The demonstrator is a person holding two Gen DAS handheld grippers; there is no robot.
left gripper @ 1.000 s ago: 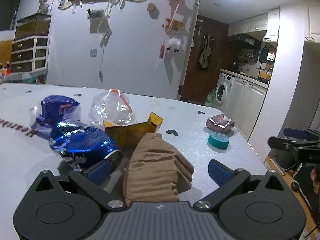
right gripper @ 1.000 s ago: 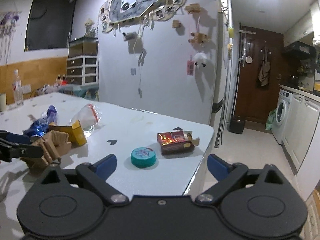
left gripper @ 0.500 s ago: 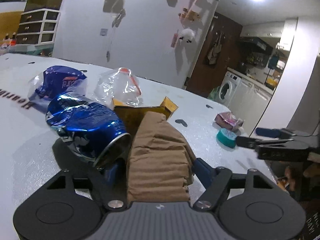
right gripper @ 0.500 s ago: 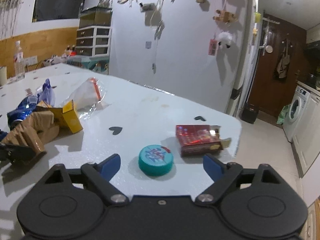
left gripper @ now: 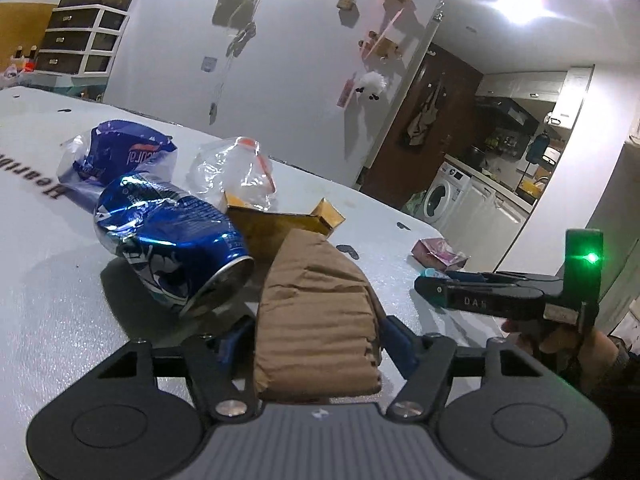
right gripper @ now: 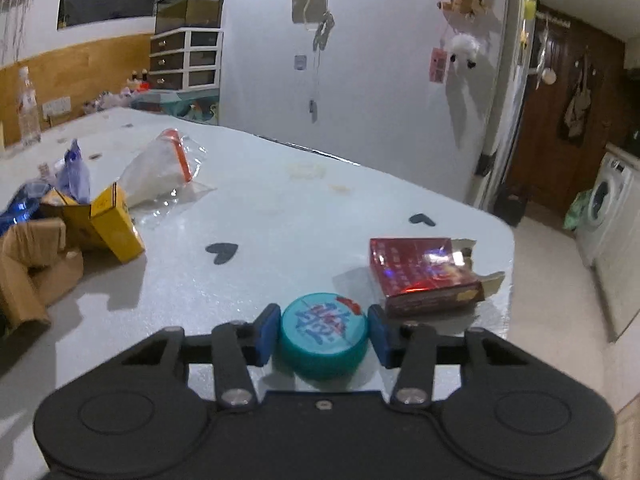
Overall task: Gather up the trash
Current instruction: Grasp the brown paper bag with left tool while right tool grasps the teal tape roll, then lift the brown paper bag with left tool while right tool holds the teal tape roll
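Brown crumpled cardboard (left gripper: 316,320) is clamped in the left hand-held gripper (left gripper: 316,340), whose jaws just closed; the right hand-held gripper (right gripper: 323,330) has just closed around the teal lid (right gripper: 323,334), red box (right gripper: 424,276) at its 1 o'clock.

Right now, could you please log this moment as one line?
left gripper: closing on cardboard | right gripper: closing around teal lid | table: trash remains

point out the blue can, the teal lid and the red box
blue can (left gripper: 172,240), left wrist view, on its dented side
teal lid (right gripper: 323,330), right wrist view, on its printed top
red box (right gripper: 420,270), right wrist view, on its shiny top face
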